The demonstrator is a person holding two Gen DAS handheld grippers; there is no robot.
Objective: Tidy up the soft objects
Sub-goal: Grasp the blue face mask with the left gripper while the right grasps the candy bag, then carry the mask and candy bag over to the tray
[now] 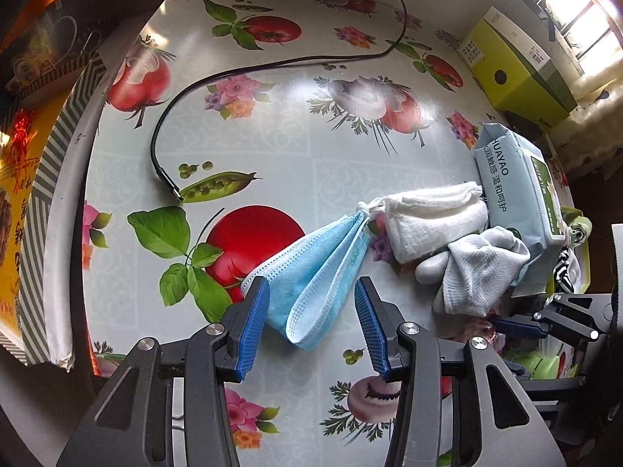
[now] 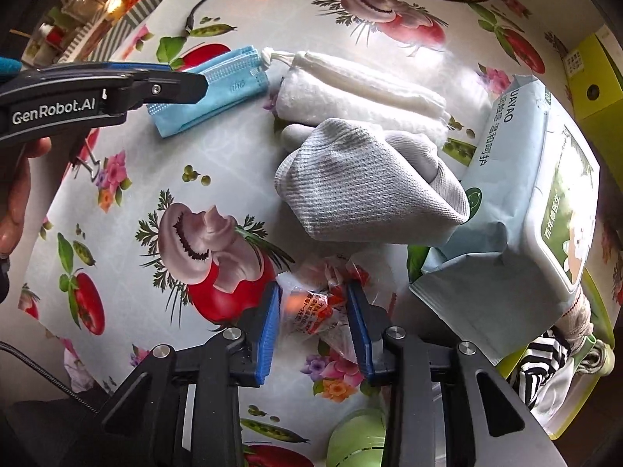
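The left hand-held gripper is wide open, with the blue face mask right between its fingers. The mask's long side points away toward the white cloth pouch. The right hand-held gripper squeezes a crinkly snack packet.

A round surface fills both views, covered in a glossy oilcloth printed with tomatoes, mushrooms, pea pods and flowers. Bright daylight glares off it from a window at the upper right. A green cardboard box stands by the window. Left of the rim, a striped edge and orange-yellow printed panels show dimly.
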